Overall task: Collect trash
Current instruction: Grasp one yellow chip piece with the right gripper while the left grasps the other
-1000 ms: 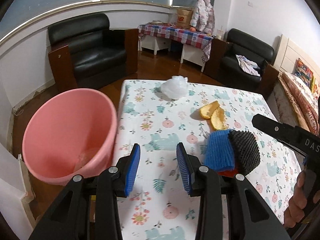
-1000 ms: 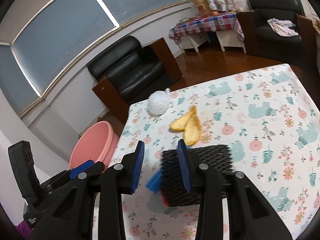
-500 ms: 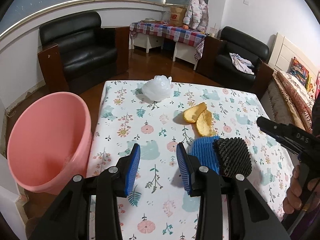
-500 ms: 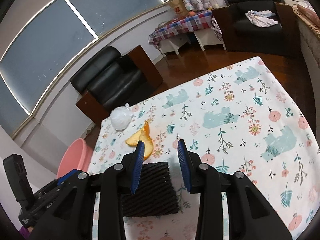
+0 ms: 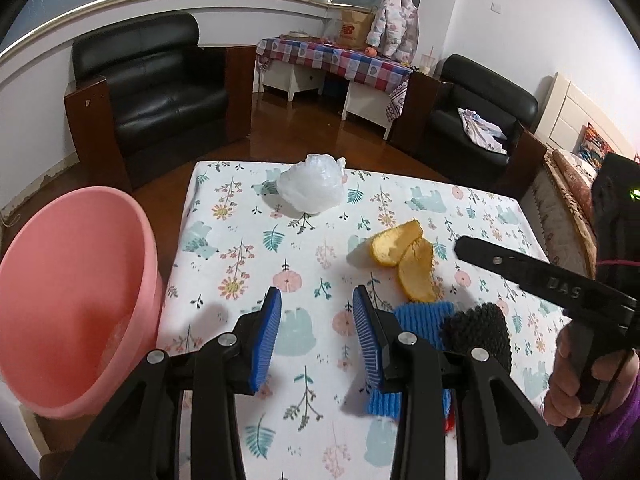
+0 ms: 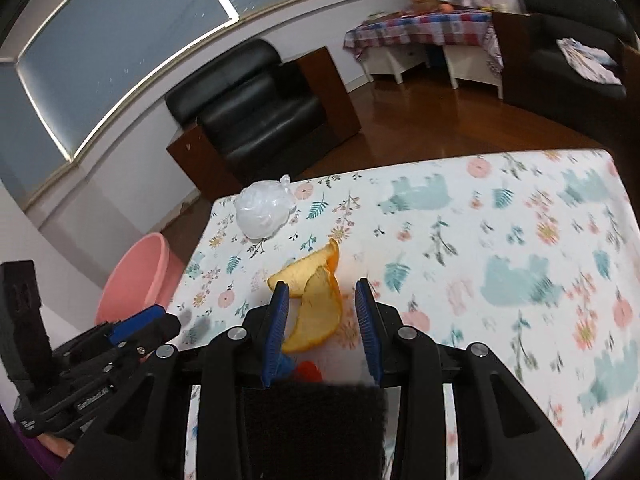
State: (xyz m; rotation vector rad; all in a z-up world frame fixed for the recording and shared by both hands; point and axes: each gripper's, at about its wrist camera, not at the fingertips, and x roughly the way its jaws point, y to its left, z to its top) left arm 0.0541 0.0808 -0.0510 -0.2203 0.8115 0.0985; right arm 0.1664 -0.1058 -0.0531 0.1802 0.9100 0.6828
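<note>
Both claws are standing released with nothing between their blue pads. Seen from the left wrist, the left gripper [image 5: 316, 320] is hovering over the floral tablecloth [image 5: 248, 240], beside the pink plastic tub [image 5: 72, 300]; the crumpled white plastic bag [image 5: 314, 186] is lying farther off. Seen from the right wrist, the right gripper [image 6: 322, 314] is framing the curled orange peel pieces [image 6: 314, 300]. It should probably be lowering squarely, pads straddling one peel, before closing.
</note>
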